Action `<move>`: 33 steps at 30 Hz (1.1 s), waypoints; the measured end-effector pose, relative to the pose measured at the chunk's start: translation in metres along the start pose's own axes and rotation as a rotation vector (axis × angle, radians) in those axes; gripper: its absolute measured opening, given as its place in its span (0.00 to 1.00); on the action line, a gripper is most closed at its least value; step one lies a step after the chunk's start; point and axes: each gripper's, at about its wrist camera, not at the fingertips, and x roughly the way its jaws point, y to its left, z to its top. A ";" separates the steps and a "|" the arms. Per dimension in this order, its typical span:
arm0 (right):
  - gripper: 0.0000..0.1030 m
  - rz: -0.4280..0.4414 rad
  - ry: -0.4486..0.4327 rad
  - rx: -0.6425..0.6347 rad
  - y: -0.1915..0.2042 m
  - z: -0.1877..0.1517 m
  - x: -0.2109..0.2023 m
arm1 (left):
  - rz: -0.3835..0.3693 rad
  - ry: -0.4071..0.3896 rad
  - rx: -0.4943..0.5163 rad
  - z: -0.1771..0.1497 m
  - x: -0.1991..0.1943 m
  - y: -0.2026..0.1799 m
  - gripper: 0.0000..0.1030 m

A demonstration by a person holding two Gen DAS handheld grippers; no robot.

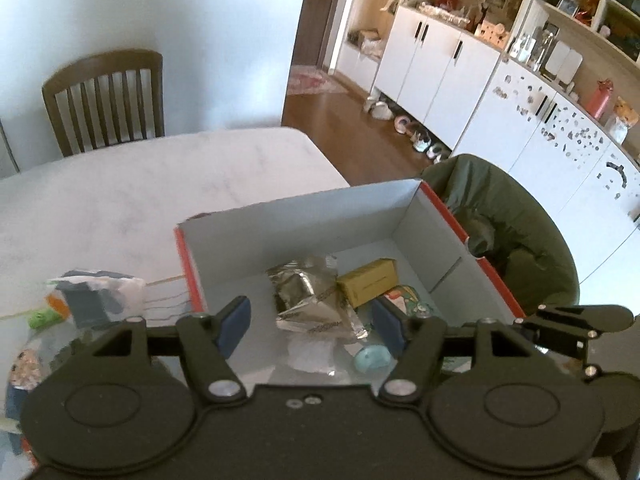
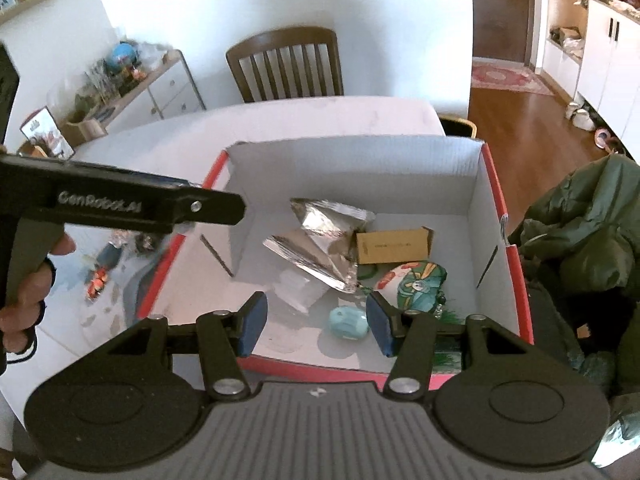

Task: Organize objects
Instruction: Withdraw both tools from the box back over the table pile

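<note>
A red cardboard box (image 1: 412,216) (image 2: 352,160) with a white inside stands on the white table. It holds crumpled silver foil packets (image 1: 308,296) (image 2: 320,240), a small tan carton (image 1: 368,282) (image 2: 392,244), a pale blue oval case (image 1: 372,358) (image 2: 348,322) and a green patterned pouch (image 2: 416,284). My left gripper (image 1: 310,326) hovers open over the box's near side, nothing between its blue pads. My right gripper (image 2: 316,324) is open above the box's near rim, also empty. The left gripper's body (image 2: 120,204) shows in the right wrist view, held by a hand (image 2: 24,300).
Loose wrapped items (image 1: 96,296) (image 2: 104,264) lie on the table left of the box. A wooden chair (image 1: 106,100) (image 2: 286,64) stands at the far side. A chair draped with a green jacket (image 1: 508,232) (image 2: 580,232) sits right of the box. White cabinets (image 1: 436,72) line the room.
</note>
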 end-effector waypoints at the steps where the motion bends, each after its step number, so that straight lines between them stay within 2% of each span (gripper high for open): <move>1: 0.52 -0.005 -0.007 0.002 0.003 0.000 -0.003 | 0.006 -0.009 0.010 -0.002 -0.006 0.001 0.65; 6: 0.52 -0.013 -0.043 0.027 0.021 -0.003 -0.017 | 0.015 -0.044 0.039 -0.014 -0.033 0.008 0.69; 9: 0.57 -0.016 -0.065 0.026 0.035 -0.005 -0.024 | 0.017 -0.065 0.050 -0.023 -0.051 0.016 0.74; 14: 0.59 -0.014 -0.084 0.039 0.057 -0.008 -0.030 | 0.010 -0.085 0.045 -0.038 -0.075 0.034 0.79; 20: 0.66 0.000 -0.113 0.038 0.088 -0.010 -0.036 | -0.012 -0.100 0.026 -0.054 -0.097 0.061 0.91; 25: 0.71 0.010 -0.135 0.031 0.115 -0.010 -0.037 | 0.006 -0.121 0.013 -0.064 -0.113 0.085 0.99; 33: 0.74 0.027 -0.149 0.027 0.151 -0.007 -0.029 | 0.022 -0.136 -0.037 -0.081 -0.132 0.132 0.99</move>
